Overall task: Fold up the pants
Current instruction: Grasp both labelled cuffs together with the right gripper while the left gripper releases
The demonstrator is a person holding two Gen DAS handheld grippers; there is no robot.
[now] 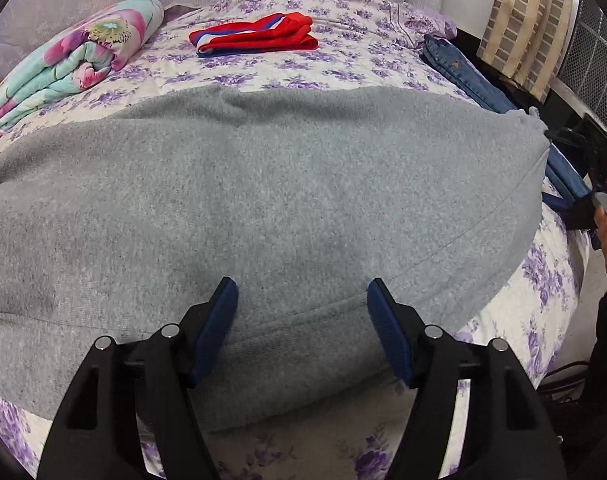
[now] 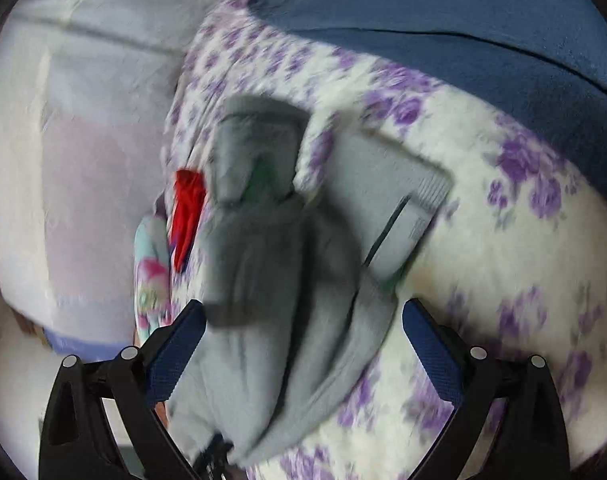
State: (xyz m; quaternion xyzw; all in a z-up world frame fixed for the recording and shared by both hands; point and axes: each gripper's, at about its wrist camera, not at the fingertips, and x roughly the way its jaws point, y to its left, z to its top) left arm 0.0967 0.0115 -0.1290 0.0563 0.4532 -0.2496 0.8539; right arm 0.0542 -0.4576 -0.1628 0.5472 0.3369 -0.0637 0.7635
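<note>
Grey sweatpants (image 1: 263, 200) lie spread across the floral bed. My left gripper (image 1: 302, 300) is open just above their near edge, a pad on each side of a seam. In the right wrist view, which is motion-blurred, the bunched end of the grey pants (image 2: 271, 280) lies between the open pads of my right gripper (image 2: 303, 320); the cloth is not pinched. The right gripper also shows in the left wrist view (image 1: 583, 168) at the pants' right corner.
A folded red and blue garment (image 1: 255, 34) and a rolled floral quilt (image 1: 75, 56) lie at the back of the bed. Blue jeans (image 1: 471, 76) lie along the right edge, also in the right wrist view (image 2: 463, 32). The bedsheet (image 1: 535, 292) drops off at right.
</note>
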